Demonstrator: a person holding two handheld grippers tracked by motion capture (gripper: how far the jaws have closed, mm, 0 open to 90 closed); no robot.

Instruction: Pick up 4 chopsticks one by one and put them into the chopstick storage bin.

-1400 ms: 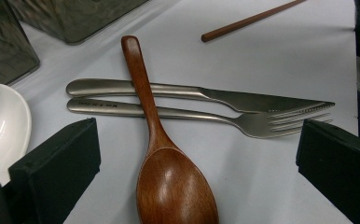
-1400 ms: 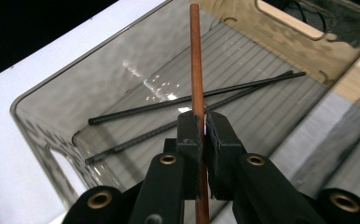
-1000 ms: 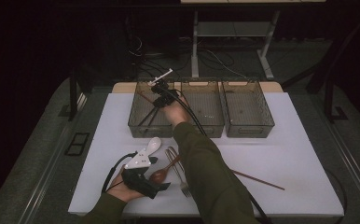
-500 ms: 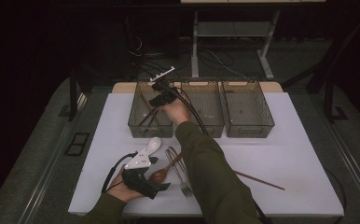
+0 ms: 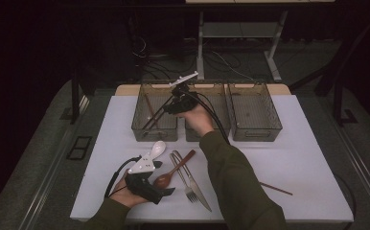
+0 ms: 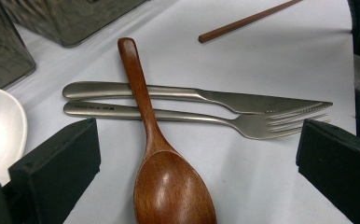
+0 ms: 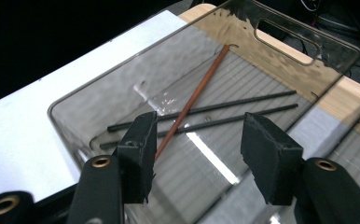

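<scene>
My right gripper (image 5: 169, 106) (image 7: 197, 135) hovers over the left clear bin (image 5: 147, 130) (image 7: 99, 88). Its jaws have just been opening and nothing is between them. On the bin's floor lie a brown chopstick (image 7: 201, 88) and two black chopsticks (image 7: 243, 100). My left gripper (image 5: 162, 178) (image 6: 197, 135) rests low on the white table, open wide. The bowl of a wooden spoon (image 5: 173, 170) (image 6: 169, 186) lies between its jaws, untouched. The spoon's handle crosses a steel knife (image 6: 243, 98) and fork (image 6: 197, 119).
A white ceramic spoon (image 5: 158, 148) (image 6: 1, 126) lies just left of the left gripper. A second brown chopstick (image 5: 274, 188) (image 6: 248, 21) lies on the table at the right. The middle bin (image 5: 221, 132) and the right bin (image 5: 255, 130) stand beside the left one.
The right gripper has drawn back toward me and a little right from over the left bin, and its jaws have opened. The left hand has stayed put.
</scene>
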